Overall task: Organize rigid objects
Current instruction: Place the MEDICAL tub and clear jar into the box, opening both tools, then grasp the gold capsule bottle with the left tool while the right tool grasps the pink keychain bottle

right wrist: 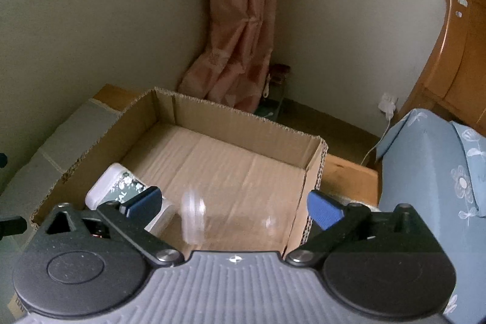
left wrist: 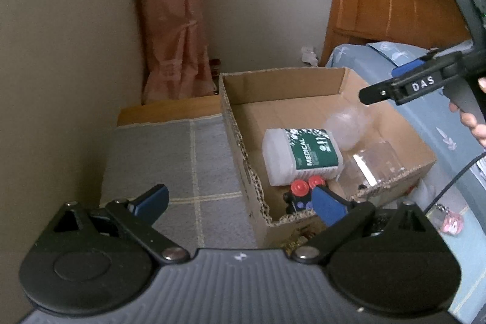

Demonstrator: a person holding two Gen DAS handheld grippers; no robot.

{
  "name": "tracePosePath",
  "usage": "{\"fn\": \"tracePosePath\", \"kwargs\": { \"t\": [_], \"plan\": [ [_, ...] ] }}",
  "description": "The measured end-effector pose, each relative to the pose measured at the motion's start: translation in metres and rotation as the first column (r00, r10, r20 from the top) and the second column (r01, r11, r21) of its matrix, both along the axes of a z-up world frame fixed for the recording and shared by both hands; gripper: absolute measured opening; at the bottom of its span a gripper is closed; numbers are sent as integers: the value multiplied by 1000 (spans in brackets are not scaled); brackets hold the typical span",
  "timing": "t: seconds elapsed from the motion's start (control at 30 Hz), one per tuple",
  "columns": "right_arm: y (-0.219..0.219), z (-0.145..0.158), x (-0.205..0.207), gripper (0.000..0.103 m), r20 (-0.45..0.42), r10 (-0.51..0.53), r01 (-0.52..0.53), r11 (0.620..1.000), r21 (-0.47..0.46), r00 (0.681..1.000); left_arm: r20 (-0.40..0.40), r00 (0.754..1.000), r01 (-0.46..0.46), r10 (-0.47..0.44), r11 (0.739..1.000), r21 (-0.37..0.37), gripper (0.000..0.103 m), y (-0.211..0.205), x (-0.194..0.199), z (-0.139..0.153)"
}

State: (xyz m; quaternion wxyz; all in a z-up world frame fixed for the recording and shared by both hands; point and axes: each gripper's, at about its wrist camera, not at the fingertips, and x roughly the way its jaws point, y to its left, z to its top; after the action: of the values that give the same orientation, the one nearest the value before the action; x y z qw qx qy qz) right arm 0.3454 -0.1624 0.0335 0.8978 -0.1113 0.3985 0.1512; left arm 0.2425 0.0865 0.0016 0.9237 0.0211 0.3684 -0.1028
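Hard to read: a clear round item [right wrist: 193, 216] in the box [left wrist: 231, 123] is blurred in the right wrist view; in the left wrist view it shows as a faint clear globe [left wrist: 347, 126]. A second clear piece [left wrist: 373, 161] lies by the box's right wall, shape uncertain. A dark toy [left wrist: 299, 196] with two red knobs sits in the near corner, partly hidden behind the left gripper's [left wrist: 240, 202] right finger. White bottle [left wrist: 299, 154] with green "MEDICAL" label lies on its side in the box; in the right wrist view it is half covered by the right gripper's [right wrist: 234, 202] left finger.

Count: one box, one bottle, one toy, two clear items, two grippers.

Left gripper: fingers wide apart, nothing between them, straddling the box's near corner. Right gripper: fingers wide apart, nothing pressed between them, over the box's near edge.

Box stands on a grey checked cover [left wrist: 182, 160]; bed [right wrist: 431, 172] just beside it on the right. Far half of the box floor is bare. Wall and curtain [right wrist: 240, 50] behind.
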Motion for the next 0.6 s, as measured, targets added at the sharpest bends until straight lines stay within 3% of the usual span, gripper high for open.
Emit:
{"fn": "tracePosePath", "kwargs": {
  "t": [0.4,0.6],
  "plan": [
    [-4,4,-64,103,27,31,-32,999,36,999,7,1000,12,-12,1000,27,100,-15,-24,-2],
    [-10,-2,-104,103,60,-21,18,999,51,998,30,1000,5,-6,999,34,100,-26,-44,-5]
  ]
}}
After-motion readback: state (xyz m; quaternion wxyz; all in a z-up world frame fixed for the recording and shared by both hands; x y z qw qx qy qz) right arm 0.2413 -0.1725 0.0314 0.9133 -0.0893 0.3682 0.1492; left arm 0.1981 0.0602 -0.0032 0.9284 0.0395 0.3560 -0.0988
